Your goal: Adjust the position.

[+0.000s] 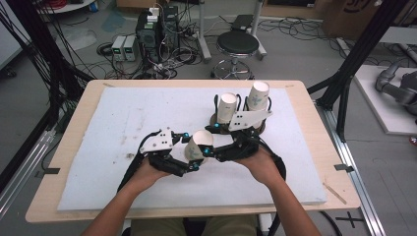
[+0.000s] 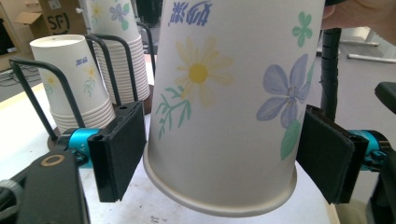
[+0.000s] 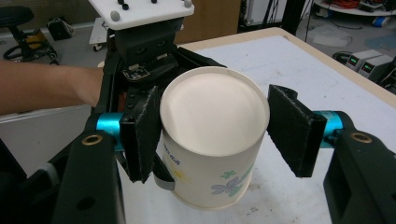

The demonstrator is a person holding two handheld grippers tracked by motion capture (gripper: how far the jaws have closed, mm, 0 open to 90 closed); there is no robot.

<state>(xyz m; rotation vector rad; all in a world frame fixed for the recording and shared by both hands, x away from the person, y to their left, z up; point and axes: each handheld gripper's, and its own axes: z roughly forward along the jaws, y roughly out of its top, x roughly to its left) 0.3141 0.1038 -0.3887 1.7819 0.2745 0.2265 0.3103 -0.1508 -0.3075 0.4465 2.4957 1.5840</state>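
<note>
Left gripper view: we are handing over the upturned white flower-printed paper cup (image 2: 219, 93), which is hanging above the white tabletop (image 1: 113, 128). The right claw (image 3: 210, 135) is clenching its base. The left claw (image 2: 219, 154) is bracketing the wall near the rim, and we cannot tell whether it is gripping. Next, as we are judging it, the left needs a firm squeeze before the right lets go.

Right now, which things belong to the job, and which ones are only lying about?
Job: cup, left tool, right tool, near stack, far stack.
Lying about: stool, computer, floor cables.
</note>
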